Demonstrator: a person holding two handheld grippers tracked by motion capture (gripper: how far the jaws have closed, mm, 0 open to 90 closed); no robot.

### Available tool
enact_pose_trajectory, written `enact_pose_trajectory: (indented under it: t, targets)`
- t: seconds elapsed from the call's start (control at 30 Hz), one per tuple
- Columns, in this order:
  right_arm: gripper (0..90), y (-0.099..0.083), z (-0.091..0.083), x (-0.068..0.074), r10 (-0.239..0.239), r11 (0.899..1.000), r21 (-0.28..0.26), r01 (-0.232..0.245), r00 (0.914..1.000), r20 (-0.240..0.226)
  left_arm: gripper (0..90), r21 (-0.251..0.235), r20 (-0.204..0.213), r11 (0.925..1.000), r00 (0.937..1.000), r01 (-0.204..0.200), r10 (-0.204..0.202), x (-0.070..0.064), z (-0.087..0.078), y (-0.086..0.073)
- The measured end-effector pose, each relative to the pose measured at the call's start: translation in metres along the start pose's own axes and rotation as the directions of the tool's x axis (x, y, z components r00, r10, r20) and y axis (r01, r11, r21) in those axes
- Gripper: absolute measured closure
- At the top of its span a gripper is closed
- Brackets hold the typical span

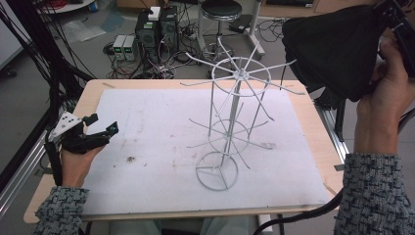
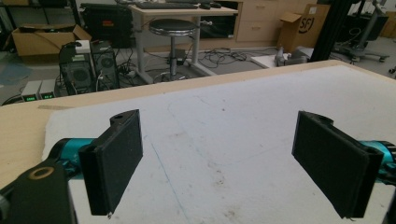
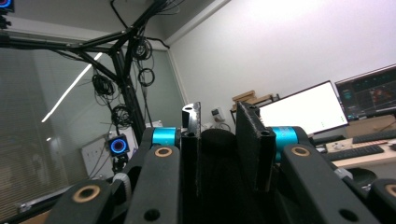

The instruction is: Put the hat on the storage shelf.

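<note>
Left hand (image 1: 73, 164) rests at bench (image 1: 313, 147) left edge, left gripper (image 1: 103, 126) released, jaws wide, aimed across the white mat (image 1: 147, 147). Right gripper (image 3: 217, 140) raised past right edge, clenched on black cloth (image 1: 337, 44). Wire rack (image 1: 230, 122) upright mid-mat, axis vertical.

The right gripper (image 1: 399, 22) is cut off by the high view's top right corner. The black fabric (image 1: 337, 44) it pinches hides the floor behind. In the right gripper view, the dark fabric wad (image 3: 217, 140) is mostly hidden between the 2 jaws.
</note>
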State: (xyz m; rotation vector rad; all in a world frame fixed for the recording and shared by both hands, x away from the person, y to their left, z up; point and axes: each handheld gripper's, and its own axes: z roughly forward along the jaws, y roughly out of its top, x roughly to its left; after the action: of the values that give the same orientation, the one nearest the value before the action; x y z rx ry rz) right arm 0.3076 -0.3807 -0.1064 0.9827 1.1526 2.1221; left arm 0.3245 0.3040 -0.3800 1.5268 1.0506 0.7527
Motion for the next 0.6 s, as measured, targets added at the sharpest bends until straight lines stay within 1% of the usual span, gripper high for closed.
enact_pose_trajectory:
  t: [0.1,0.23,0.33,0.4,0.47,0.53,0.57,0.6]
  targets:
    - [72.2,-0.001,0.000,0.003,0.018,1.000,-0.002,-0.018,0.9996,-0.019,16.5,0.002,0.000,1.0000,1.0000,0.000,0.000,0.000,0.000,0.000]
    - [72.3,-0.003,0.002,0.009,0.009,1.000,0.009,-0.009,0.9993,-0.036,16.5,0.001,-0.001,1.0000,1.0000,0.000,0.000,0.000,0.000,0.000]
    - [72.2,-0.010,0.002,0.012,0.011,1.000,0.019,-0.010,0.9985,-0.053,16.5,0.000,-0.001,1.0000,1.0000,-0.001,0.001,0.000,0.000,0.000]
    - [72.2,-0.011,0.002,0.012,0.011,1.000,0.023,-0.010,0.9988,-0.048,16.5,0.001,0.000,1.0000,1.0000,-0.002,0.002,0.000,-0.001,0.000]
    - [72.2,-0.019,0.002,0.011,0.029,0.999,0.033,-0.028,0.9979,-0.058,16.5,0.002,0.001,1.0000,1.0000,-0.002,0.002,0.000,-0.001,0.000]
    - [72.2,-0.021,0.001,0.009,0.031,0.999,0.037,-0.028,0.9976,-0.061,16.5,-0.002,0.001,1.0000,1.0000,0.002,-0.002,0.000,-0.001,0.000]
    - [72.3,-0.024,0.001,0.007,0.041,0.999,0.037,-0.039,0.9973,-0.061,16.6,-0.001,0.001,1.0000,1.0000,0.001,-0.001,0.000,-0.001,0.000]
    - [72.3,-0.029,-0.001,0.004,0.053,0.998,0.038,-0.050,0.9961,-0.070,16.5,-0.003,0.001,1.0000,1.0000,0.002,-0.002,0.000,-0.001,0.000]
